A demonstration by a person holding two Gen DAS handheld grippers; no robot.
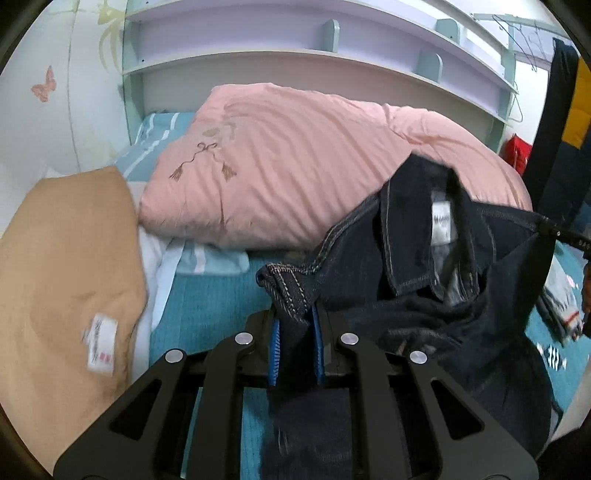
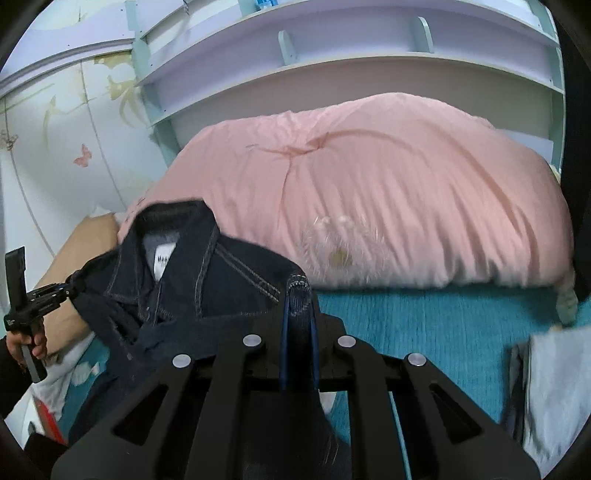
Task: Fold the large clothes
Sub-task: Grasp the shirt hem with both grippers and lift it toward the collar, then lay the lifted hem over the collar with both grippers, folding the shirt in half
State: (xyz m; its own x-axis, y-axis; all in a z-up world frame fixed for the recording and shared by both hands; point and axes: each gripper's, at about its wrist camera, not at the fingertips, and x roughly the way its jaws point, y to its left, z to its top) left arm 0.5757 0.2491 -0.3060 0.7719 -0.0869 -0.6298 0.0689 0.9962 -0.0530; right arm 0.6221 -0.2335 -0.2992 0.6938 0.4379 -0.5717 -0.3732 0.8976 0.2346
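Note:
A dark blue denim jacket (image 1: 417,295) with a white neck label hangs between my two grippers above the teal bed (image 1: 207,306). My left gripper (image 1: 295,332) is shut on one shoulder seam of the jacket. My right gripper (image 2: 297,317) is shut on the other shoulder of the jacket (image 2: 177,288). In the right wrist view the left gripper (image 2: 70,286) shows at the far left, pinching the jacket's edge. In the left wrist view the right gripper (image 1: 546,225) shows at the right edge, on the jacket. The collar stands up and the body sags down.
A big pink duvet (image 1: 295,162) lies across the head of the bed, below lilac shelves (image 1: 295,33). A tan garment (image 1: 62,280) lies on the left. A folded grey garment (image 2: 550,398) lies on the right of the teal bedspread (image 2: 443,325).

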